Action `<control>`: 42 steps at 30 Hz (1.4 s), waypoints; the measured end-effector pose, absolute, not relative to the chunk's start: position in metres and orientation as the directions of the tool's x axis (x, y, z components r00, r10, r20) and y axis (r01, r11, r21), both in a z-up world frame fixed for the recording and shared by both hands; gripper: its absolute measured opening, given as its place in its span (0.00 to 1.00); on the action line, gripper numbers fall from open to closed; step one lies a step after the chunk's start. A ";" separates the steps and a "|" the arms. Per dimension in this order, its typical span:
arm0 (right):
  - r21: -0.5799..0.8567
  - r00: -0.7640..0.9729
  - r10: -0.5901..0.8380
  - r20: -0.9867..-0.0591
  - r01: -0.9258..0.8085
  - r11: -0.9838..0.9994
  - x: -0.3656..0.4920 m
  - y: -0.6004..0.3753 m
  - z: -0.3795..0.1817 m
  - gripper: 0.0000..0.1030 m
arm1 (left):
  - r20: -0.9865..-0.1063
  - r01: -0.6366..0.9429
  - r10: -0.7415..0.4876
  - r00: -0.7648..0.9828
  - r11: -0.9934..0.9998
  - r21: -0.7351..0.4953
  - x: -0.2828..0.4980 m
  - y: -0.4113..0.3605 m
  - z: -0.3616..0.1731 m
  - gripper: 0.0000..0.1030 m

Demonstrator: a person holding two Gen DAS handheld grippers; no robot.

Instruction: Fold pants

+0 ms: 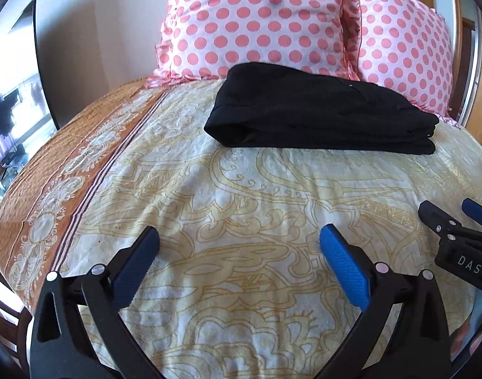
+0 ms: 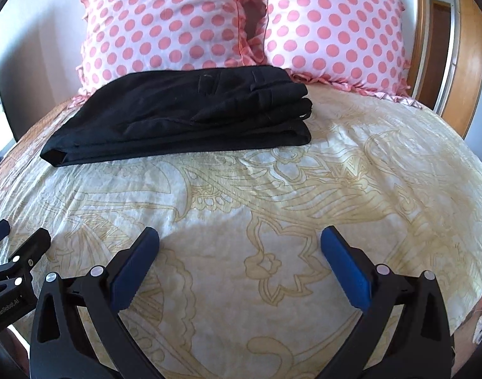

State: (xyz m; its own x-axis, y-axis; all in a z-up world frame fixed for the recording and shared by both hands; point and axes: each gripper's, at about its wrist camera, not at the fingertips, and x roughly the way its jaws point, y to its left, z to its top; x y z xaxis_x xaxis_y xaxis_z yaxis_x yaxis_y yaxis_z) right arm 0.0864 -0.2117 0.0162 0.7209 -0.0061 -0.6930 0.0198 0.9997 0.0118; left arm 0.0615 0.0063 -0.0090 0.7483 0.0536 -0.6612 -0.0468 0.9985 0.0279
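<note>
Pants (image 1: 323, 110) are black and folded into a neat stack, sitting on the bed (image 1: 241, 189) right up against the two polka-dot pillows (image 1: 256, 22). Left tongs (image 1: 239, 237) and right tongs (image 2: 240, 237) both hover wide apart and empty, well short of the stack.

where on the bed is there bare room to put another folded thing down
Free: the wide bedspread stretch between the folded black pants and both open grippers, left gripper and right gripper; also right of the pants. Crowded: the head end, where the pants lie against the polka-dot pillows.
</note>
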 end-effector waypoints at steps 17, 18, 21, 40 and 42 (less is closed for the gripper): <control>0.006 0.737 0.009 -0.675 -0.007 1.000 0.083 -0.209 0.016 0.99 | -0.648 -0.037 0.044 0.761 0.999 0.025 0.062 0.006 -0.009 0.98; 0.007 0.737 0.011 -0.676 -0.008 1.000 0.083 -0.209 0.016 0.99 | -0.648 -0.036 0.044 0.760 0.999 0.025 0.062 0.007 -0.009 0.98; 0.007 0.738 0.012 -0.675 -0.009 1.000 0.083 -0.208 0.015 0.99 | -0.647 -0.035 0.043 0.761 0.999 0.025 0.062 0.007 -0.009 0.98; 0.001 0.739 0.022 -0.673 -0.028 1.000 0.082 -0.205 0.015 0.99 | -0.646 -0.033 0.040 0.762 0.999 0.023 0.062 0.007 -0.009 0.98; 0.005 0.737 0.028 -0.675 -0.033 0.999 0.083 -0.206 0.015 0.99 | -0.649 -0.035 0.041 0.759 0.999 0.022 0.063 0.007 -0.009 0.98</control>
State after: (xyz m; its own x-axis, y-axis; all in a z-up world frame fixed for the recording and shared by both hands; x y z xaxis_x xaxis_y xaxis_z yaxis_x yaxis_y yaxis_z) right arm 0.0825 -0.2063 0.0150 0.7369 0.0275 -0.6754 -0.0326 0.9995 0.0052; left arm 0.0626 0.0070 -0.0090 0.7595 0.0407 -0.6493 -0.0347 0.9992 0.0221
